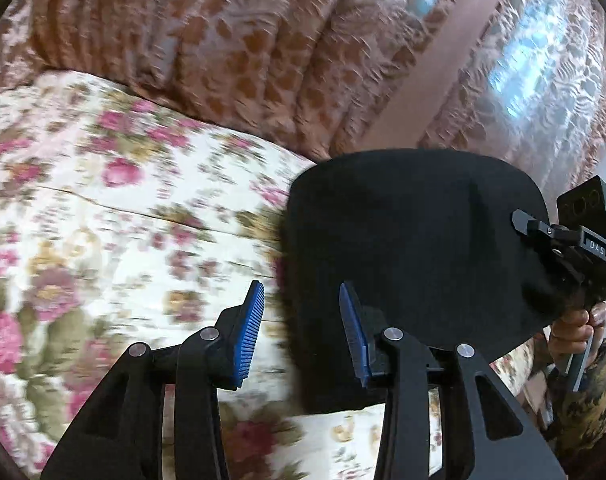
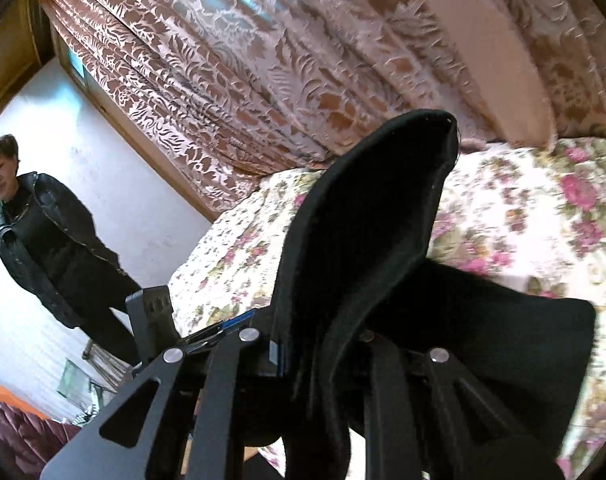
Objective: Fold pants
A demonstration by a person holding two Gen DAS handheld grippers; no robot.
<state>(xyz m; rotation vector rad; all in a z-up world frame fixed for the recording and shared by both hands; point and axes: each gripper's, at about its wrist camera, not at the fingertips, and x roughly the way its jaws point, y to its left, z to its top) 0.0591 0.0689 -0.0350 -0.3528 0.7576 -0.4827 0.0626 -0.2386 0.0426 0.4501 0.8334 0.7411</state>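
The black pants (image 1: 403, 248) lie in a folded stack on the floral bedspread (image 1: 103, 200), at the right of the left wrist view. My left gripper (image 1: 301, 330) is open, its blue pads at the pants' left edge with nothing between them. My right gripper (image 1: 551, 240) shows at the pants' far right side. In the right wrist view the right gripper (image 2: 323, 344) is shut on a thick fold of the pants (image 2: 363, 240), which rises up out of the jaws and hides the fingertips.
Brown patterned curtains (image 1: 263, 40) hang behind the bed. A person in a black jacket (image 2: 43, 232) stands at the left by a white wall. The left gripper's body (image 2: 151, 312) shows low at the bed's edge.
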